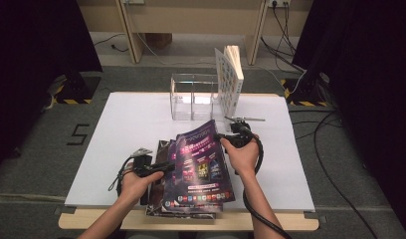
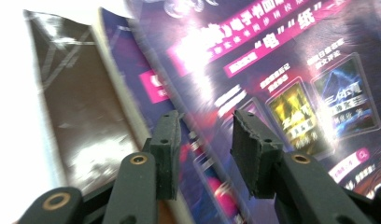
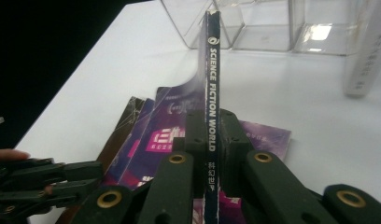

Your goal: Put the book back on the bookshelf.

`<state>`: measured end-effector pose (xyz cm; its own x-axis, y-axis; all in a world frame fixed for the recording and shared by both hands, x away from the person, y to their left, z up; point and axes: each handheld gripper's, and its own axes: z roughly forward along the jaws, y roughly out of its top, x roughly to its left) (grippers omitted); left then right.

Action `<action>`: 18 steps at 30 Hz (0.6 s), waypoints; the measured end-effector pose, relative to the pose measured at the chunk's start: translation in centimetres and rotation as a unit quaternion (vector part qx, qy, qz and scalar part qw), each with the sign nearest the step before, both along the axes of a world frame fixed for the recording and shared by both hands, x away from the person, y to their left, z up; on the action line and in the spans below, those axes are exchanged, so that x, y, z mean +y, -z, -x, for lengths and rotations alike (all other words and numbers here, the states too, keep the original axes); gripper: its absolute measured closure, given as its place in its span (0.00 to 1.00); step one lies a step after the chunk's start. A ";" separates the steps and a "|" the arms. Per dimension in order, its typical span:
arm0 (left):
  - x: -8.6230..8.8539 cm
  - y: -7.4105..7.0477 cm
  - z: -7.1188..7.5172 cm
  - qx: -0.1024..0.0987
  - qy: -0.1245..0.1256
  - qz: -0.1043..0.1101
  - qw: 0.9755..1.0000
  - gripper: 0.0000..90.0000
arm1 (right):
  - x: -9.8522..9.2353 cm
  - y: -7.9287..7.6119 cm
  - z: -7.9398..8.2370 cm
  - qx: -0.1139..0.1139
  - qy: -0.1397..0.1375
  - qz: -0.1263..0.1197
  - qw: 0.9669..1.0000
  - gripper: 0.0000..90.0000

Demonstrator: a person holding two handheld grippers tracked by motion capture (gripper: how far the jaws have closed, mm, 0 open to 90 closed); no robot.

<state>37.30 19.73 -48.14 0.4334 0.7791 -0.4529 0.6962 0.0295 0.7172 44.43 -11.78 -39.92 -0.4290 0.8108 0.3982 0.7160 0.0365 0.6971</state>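
Observation:
A purple magazine [image 1: 201,159] tops a small stack near the table's front edge. Its right edge is tilted up off the stack. My right gripper [image 1: 226,138] is shut on that edge: in the right gripper view the two jaws [image 3: 211,116] clamp the dark spine [image 3: 212,70], which reads "Science Fiction World". My left gripper [image 1: 166,167] stands open at the magazine's left side. In the left gripper view its jaws [image 2: 205,116] are apart with the glossy cover [image 2: 282,70] behind them and nothing pressed between the pads. Lower magazines [image 1: 163,149] stick out to the left, one with a brown cover [image 2: 72,107].
A clear acrylic organizer [image 1: 193,97] with upright compartments stands at the back of the white table [image 1: 131,124]. A white book [image 1: 230,79] stands upright at its right end. Black cables trail from both grippers toward the front edge.

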 end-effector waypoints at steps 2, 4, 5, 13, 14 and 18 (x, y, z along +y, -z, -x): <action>0.5 0.1 0.5 -0.006 -0.006 -0.001 1.000 0.67 | -0.1 -0.2 0.1 -0.005 0.004 0.001 1.000 0.94; 0.9 0.3 1.0 -0.011 -0.010 0.002 1.000 0.67 | -0.5 -0.6 0.2 -0.012 0.009 -0.007 1.000 0.94; 1.0 0.3 1.2 -0.012 -0.010 -0.003 1.000 0.67 | -0.7 -1.0 0.5 -0.023 0.016 -0.006 1.000 0.94; 1.8 0.1 1.6 -0.034 -0.024 -0.019 0.999 0.63 | -1.3 -2.5 1.1 -0.054 0.035 -0.005 0.998 0.94; 1.8 0.1 1.6 -0.034 -0.024 -0.019 0.999 0.62 | -1.4 -2.6 1.1 -0.059 0.035 -0.005 0.998 0.94; 1.9 0.0 1.6 -0.037 -0.030 -0.020 0.999 0.60 | -1.5 -3.1 1.2 -0.068 0.040 -0.001 0.997 0.94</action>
<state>35.70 21.64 -48.14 0.4160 0.8221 -0.3887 0.6390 0.0399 0.7682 43.22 -13.24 -36.80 -0.4135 0.8439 0.3419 0.6150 -0.0180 0.7883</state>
